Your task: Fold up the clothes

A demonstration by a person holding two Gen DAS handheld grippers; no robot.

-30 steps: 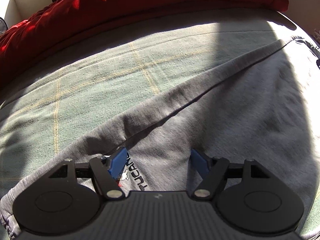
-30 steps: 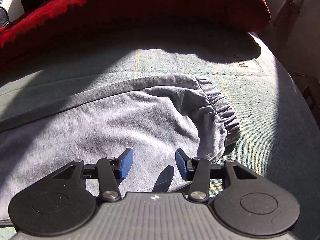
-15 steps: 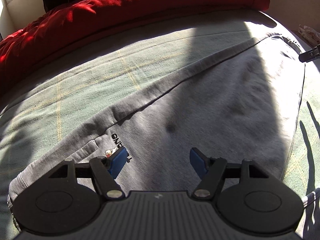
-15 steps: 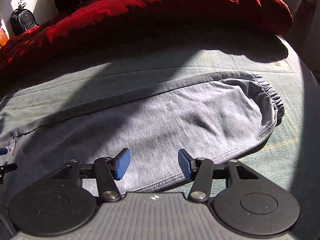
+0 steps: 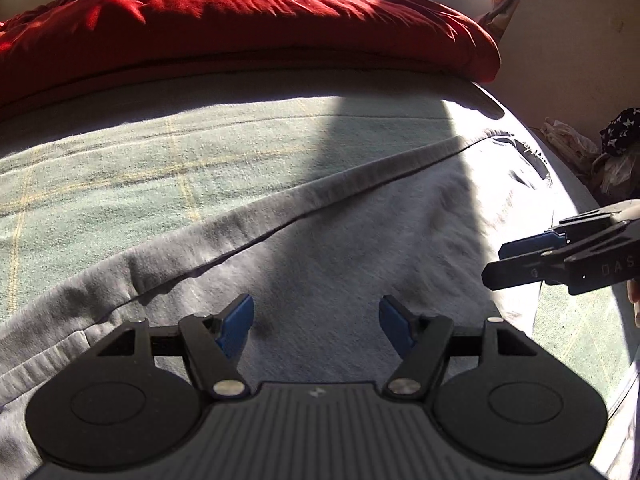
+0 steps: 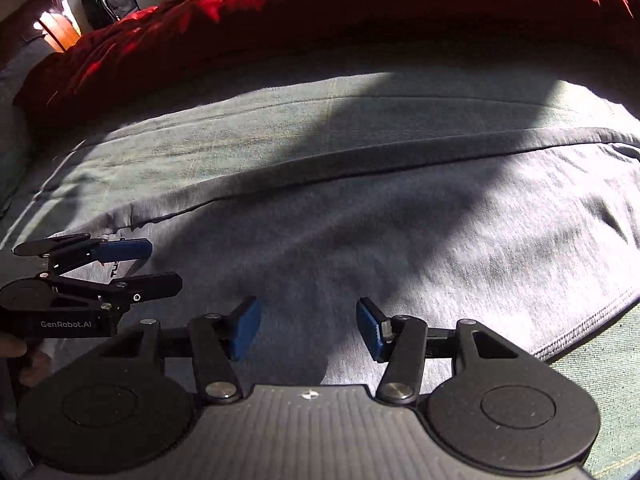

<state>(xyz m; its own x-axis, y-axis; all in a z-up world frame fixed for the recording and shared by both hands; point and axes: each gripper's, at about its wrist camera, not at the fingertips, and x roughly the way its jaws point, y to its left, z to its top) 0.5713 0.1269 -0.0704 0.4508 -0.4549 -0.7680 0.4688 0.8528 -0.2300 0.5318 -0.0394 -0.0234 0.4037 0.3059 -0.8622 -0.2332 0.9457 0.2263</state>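
Grey sweatpants (image 5: 360, 216) lie flat along the bed, folded leg on leg, with the elastic cuff (image 5: 528, 156) at the far right. In the right wrist view the same sweatpants (image 6: 400, 232) fill the middle. My left gripper (image 5: 316, 320) hovers open over the grey fabric with nothing between its blue pads. My right gripper (image 6: 308, 326) is open too, just above the near hem. Each gripper shows in the other's view: the right gripper (image 5: 520, 264) at the right edge, the left gripper (image 6: 136, 264) at the left over a printed logo.
A pale green checked bedspread (image 5: 160, 152) covers the bed. A bulky red duvet (image 5: 240, 20) is piled along the far side. Bags and clothes (image 5: 600, 148) lie on the floor past the right edge, and a dark backpack (image 6: 110, 2) stands at the far left.
Both grippers have drawn back toward the near side and closer together; each now appears in the other's view. The sweatpants lie flat, and both grippers stay open.
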